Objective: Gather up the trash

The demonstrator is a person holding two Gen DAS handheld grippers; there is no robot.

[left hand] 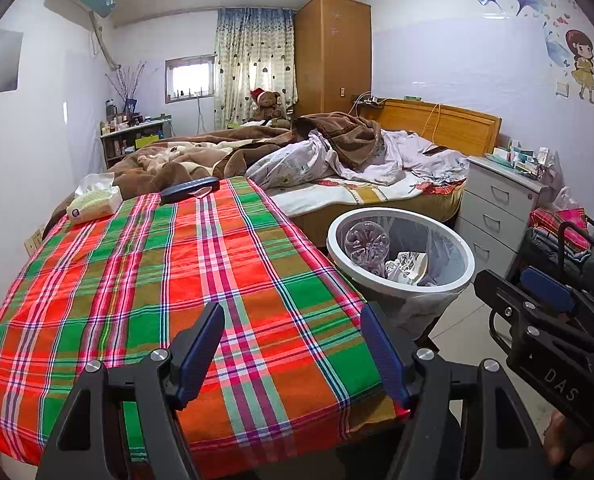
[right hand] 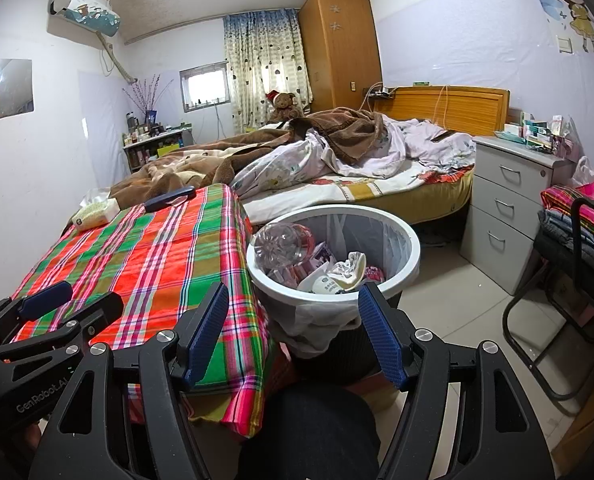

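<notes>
Left gripper (left hand: 293,348): jaws apart, empty, over plaid tablecloth (left hand: 169,280).
Right gripper (right hand: 293,336): jaws apart, empty, before the bin.
Trash bin (right hand: 411,240): white, round, bag-lined, beside the table on the floor.
Contents: clear plastic bottle (right hand: 281,246), crumpled wrappers (right hand: 337,276).
</notes>
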